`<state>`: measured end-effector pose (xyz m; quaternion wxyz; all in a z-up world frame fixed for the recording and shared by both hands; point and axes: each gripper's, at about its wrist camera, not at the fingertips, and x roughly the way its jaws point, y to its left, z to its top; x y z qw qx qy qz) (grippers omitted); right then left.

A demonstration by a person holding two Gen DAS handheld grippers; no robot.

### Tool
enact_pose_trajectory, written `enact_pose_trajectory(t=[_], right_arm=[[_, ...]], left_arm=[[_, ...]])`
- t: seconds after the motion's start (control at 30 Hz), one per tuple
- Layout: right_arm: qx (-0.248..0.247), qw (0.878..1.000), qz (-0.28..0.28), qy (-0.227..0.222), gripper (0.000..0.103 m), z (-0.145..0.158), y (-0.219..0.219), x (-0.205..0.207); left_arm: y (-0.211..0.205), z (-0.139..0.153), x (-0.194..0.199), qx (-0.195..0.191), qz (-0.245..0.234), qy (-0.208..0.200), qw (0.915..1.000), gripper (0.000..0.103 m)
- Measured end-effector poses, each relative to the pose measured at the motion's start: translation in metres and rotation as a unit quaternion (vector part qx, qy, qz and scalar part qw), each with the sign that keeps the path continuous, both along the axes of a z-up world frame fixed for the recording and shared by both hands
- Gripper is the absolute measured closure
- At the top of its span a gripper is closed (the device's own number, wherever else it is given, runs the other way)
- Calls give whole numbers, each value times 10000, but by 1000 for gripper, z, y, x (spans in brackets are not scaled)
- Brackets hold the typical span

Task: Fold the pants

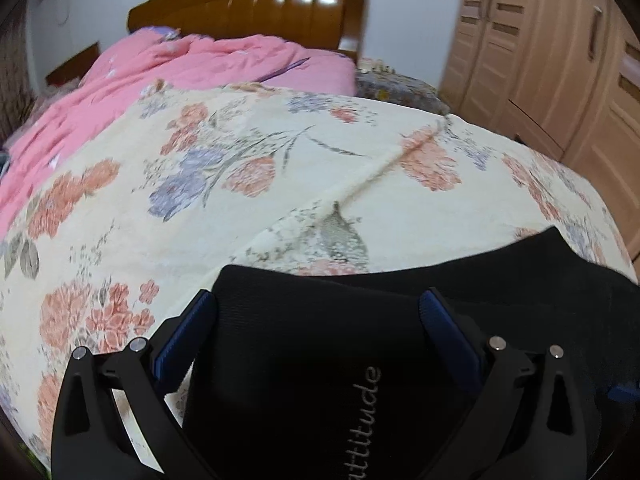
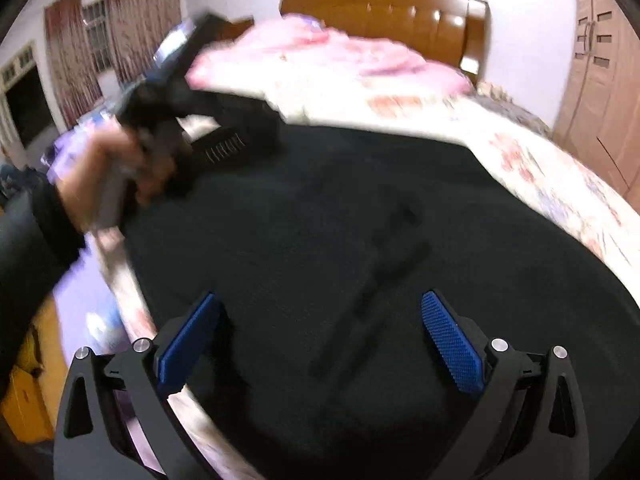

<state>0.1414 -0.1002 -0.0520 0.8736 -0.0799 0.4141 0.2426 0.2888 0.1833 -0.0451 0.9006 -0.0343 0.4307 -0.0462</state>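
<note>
Black pants (image 1: 320, 352) with grey lettering lie on the floral bedspread (image 1: 224, 184) at the near edge of the bed. My left gripper (image 1: 318, 300) is open, its blue-padded fingers (image 1: 188, 332) standing wide on either side of the pants' end, just above it. In the right wrist view the pants (image 2: 340, 220) spread wide across the bed. My right gripper (image 2: 320, 308) is open above them and holds nothing. The left gripper, blurred and held by a hand, shows in the right wrist view (image 2: 240, 128) at the pants' far left end.
A pink quilt (image 1: 132, 80) is bunched at the head of the bed below a wooden headboard (image 1: 256, 4). A wooden wardrobe (image 1: 560, 60) stands to the right of the bed. Curtained windows (image 2: 92, 32) are at the left.
</note>
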Motion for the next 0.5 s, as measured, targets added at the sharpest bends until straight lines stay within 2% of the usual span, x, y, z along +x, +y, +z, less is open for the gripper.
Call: enact_pose_trajectory(t=[0.07, 0.1, 0.13, 0.2, 0.27, 0.37, 0.4, 0.47, 0.5], right_arm=[[243, 9992, -223, 234, 5, -9, -23, -2], [474, 9983, -270, 207, 5, -4, -37, -8], [585, 9978, -293, 141, 5, 0, -47, -14], [641, 9966, -505, -77, 5, 10, -72, -24], [667, 9942, -816, -220, 5, 15, -99, -31], [463, 9900, -1303, -286, 5, 13, -131, -38], [310, 9890, -1419, -291, 5, 9, -140, -41], [109, 9878, -1538, -211, 5, -1, -149, -43], [-16, 9866, -1628, -110, 5, -11, -160, -44]], left_arm=[[3, -1, 1, -63, 70, 60, 9999, 2], [3, -1, 0, -27, 102, 52, 9999, 2], [0, 3, -4, 129, 198, -63, 9997, 2], [-15, 20, -27, 651, 319, -581, 9957, 2], [-45, 39, -64, 778, 9, -993, 9920, 2], [-90, 48, -112, 704, -558, -1234, 9883, 2], [-114, 44, -134, 689, -844, -1236, 9863, 2], [-146, 28, -158, 715, -1274, -1110, 9830, 2], [-159, 17, -163, 846, -1425, -982, 9813, 2]])
